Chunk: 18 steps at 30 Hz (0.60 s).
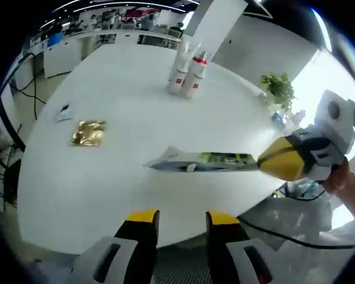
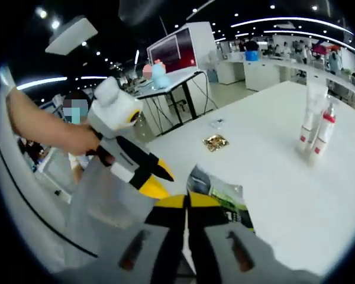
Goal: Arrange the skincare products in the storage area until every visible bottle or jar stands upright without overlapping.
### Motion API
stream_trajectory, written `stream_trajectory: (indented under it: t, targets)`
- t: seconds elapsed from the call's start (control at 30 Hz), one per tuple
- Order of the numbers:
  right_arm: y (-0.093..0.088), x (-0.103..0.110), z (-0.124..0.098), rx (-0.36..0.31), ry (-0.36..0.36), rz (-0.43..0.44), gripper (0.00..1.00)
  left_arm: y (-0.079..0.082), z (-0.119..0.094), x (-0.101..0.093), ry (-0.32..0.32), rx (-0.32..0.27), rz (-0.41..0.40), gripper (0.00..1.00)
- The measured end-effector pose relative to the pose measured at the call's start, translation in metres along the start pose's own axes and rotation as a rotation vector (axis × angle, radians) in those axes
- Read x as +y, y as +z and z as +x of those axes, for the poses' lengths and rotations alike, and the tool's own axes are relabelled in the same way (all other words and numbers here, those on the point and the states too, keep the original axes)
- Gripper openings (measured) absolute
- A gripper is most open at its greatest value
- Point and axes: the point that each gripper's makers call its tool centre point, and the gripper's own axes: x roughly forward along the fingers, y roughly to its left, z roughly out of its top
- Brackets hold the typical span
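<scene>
Skincare tube [image 1: 201, 161] held flat above the table [image 1: 130, 112] by the clamped right gripper [image 1: 266, 163]; left gripper [image 1: 182, 220] parted, empty.

- I'm working in an open-plan office, at a big white bench [image 1: 136, 118].
- Beyond the bench, rows of white desks [image 2: 272, 68] with seated people [image 1: 148, 21].
- Above them, ceiling strip lights [image 2: 272, 22].
- Beside the bench, a potted plant [image 1: 278, 89] and a red screen [image 2: 177, 53].
</scene>
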Motion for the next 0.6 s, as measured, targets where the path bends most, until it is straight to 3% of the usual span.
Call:
stream_trajectory:
  t: [0.13,0.17,0.2,0.27,0.4,0.6]
  targets:
    - [-0.005,-0.003,0.001,-0.003,0.009,-0.008,0.00,-0.001,0.009,-0.015,-0.118,-0.025,-0.317,0.37]
    - [-0.006,-0.003,0.000,-0.006,0.014,-0.009,0.00,-0.003,0.008,-0.025,-0.190,-0.020,-0.410,0.38]
    - [-0.006,-0.003,-0.001,-0.010,0.019,-0.009,0.00,-0.002,0.005,-0.030,-0.235,-0.037,-0.454,0.37]
    - [-0.007,-0.004,-0.003,-0.015,0.027,-0.013,0.00,0.009,0.004,-0.029,-0.248,-0.107,-0.504,0.36]
    - [-0.011,-0.005,-0.003,-0.014,0.042,-0.016,0.00,0.027,0.004,-0.032,-0.351,-0.207,-0.735,0.46]
    - [-0.010,0.006,-0.008,-0.013,0.077,-0.061,0.00,0.020,0.021,-0.024,-0.308,-0.222,-0.829,0.48]
